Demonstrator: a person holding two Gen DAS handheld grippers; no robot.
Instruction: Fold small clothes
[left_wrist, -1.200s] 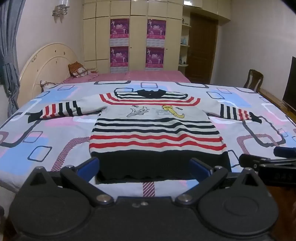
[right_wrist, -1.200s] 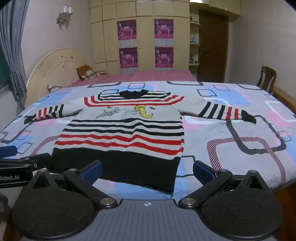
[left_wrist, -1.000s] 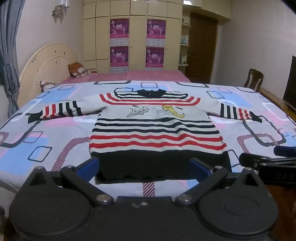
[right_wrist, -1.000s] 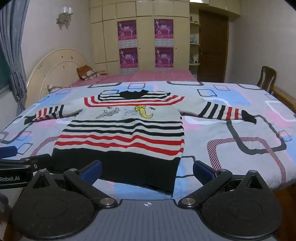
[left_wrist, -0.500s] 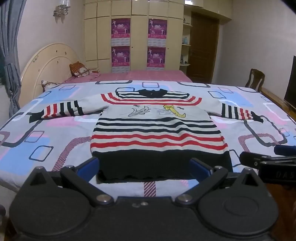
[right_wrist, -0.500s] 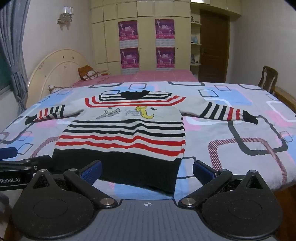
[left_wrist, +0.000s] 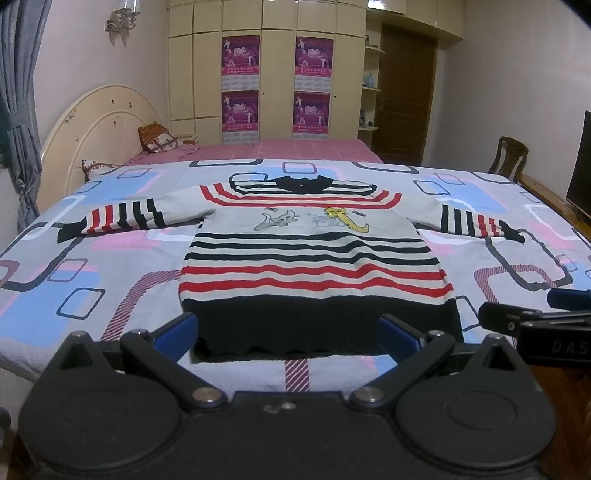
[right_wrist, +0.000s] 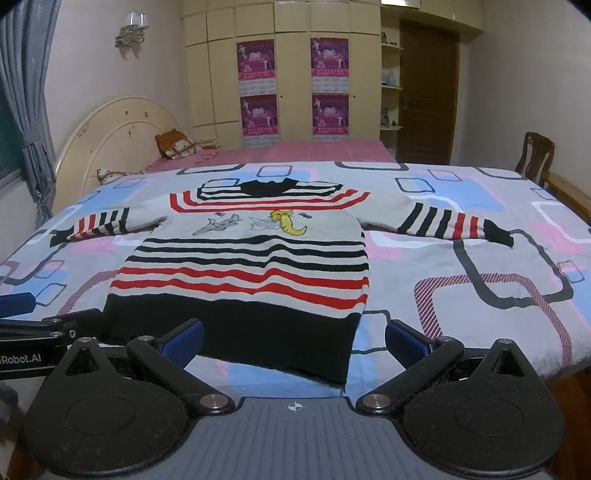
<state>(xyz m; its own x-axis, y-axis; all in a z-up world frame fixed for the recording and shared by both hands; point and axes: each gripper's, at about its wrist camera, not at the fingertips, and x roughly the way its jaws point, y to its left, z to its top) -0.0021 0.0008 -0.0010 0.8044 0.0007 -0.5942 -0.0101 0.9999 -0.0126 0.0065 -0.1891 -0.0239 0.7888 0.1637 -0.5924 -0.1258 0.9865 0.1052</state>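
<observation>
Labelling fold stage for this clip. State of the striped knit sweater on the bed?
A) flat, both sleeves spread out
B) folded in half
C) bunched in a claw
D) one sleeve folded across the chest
A: the red, black and cream striped knit sweater lies flat on the patterned bedspread, sleeves out to both sides.

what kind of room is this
Most likely a home bedroom: a bed with a curved cream headboard, a built-in wardrobe behind it, and a striped sweater laid out flat.

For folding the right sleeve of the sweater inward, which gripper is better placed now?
Probably the right gripper: it is open, and the right sleeve lies on its side of the sweater. The left gripper faces the hem's middle.
</observation>
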